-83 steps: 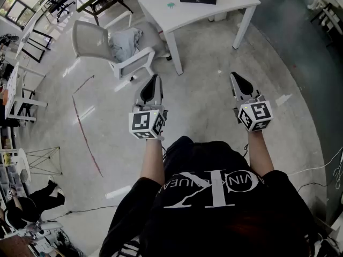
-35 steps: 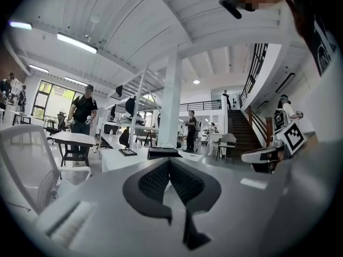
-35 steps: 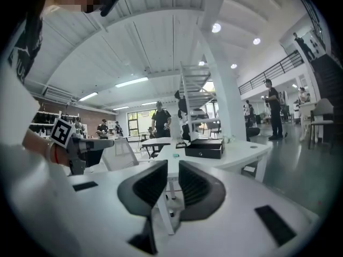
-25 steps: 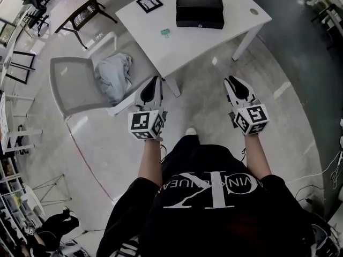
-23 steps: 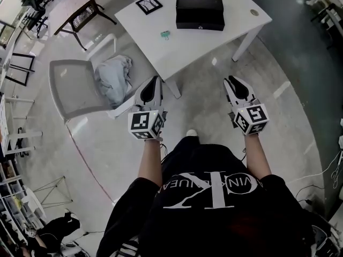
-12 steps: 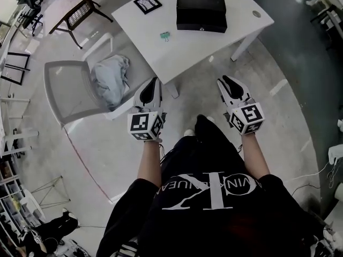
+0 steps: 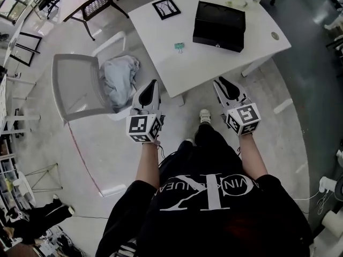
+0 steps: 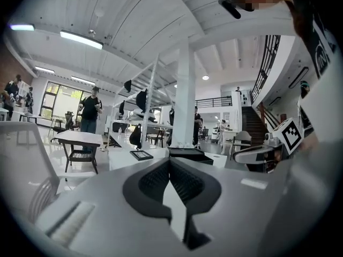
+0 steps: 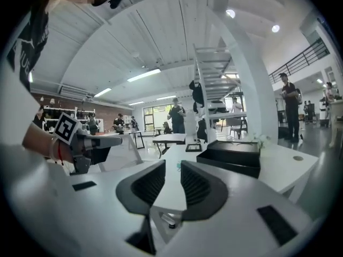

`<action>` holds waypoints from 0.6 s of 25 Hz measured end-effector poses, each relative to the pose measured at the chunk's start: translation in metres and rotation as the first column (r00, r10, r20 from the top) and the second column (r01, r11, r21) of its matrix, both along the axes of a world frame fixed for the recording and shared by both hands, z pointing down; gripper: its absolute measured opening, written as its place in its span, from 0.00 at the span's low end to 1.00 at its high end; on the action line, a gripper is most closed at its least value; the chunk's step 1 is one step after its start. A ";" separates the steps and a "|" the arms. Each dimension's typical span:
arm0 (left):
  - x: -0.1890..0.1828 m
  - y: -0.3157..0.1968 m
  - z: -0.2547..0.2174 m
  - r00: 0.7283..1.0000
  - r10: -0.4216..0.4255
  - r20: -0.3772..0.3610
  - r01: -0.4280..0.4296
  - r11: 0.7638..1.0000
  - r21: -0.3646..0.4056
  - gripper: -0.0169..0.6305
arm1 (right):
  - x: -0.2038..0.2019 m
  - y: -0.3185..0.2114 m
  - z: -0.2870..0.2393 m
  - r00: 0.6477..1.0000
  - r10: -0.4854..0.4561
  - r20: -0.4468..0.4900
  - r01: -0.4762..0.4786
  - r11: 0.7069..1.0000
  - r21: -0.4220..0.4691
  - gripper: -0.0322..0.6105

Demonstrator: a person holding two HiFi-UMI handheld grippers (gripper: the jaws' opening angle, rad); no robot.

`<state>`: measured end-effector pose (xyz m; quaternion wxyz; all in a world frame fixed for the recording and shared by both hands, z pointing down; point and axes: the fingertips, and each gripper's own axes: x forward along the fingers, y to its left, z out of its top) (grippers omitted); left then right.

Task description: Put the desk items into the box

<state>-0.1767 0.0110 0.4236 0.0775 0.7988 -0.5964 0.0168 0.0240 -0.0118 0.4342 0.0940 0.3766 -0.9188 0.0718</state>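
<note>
Box (image 7: 220, 19) untouched: left gripper (image 7: 153, 83) jaws closed on nothing, right gripper (image 7: 220, 82) jaws slightly apart, empty — both just off the table's (image 7: 214, 58) near edge. Green clip (image 7: 179, 47) lies mid-table; the black box sits beyond, toward the far right corner.

White chair (image 7: 75, 87) noted on the floor (image 7: 305, 133), just beside the left edge of the table (image 7: 214, 63), seat turned toward that edge. Pale blue-grey cloth (image 7: 119, 78) seen crumpled on the seat. Dark-framed side table (image 7: 88, 1) set beyond the table's far-left corner, well apart. Thin red line (image 7: 86, 162) marked on the floor near the chair. In the left gripper view, a white pillar (image 8: 184, 100) and a staircase (image 8: 257, 114) are recorded beyond the table.
</note>
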 end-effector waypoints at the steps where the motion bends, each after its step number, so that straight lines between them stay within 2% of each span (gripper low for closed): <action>1: 0.000 -0.006 -0.001 1.000 -0.010 0.000 0.010 1.000 0.000 0.04 | -0.004 -0.009 -0.001 1.000 -0.021 -0.007 0.022 1.000 0.002 0.13; 8: 0.005 -0.045 0.012 0.999 -0.049 -0.003 0.049 0.998 -0.036 0.04 | -0.024 -0.059 0.012 0.988 -0.139 -0.060 0.138 0.990 -0.029 0.13; 15: -0.004 -0.073 0.025 0.994 -0.112 -0.005 0.111 0.992 -0.062 0.04 | -0.050 -0.097 0.028 0.955 -0.268 -0.130 0.264 0.964 -0.042 0.13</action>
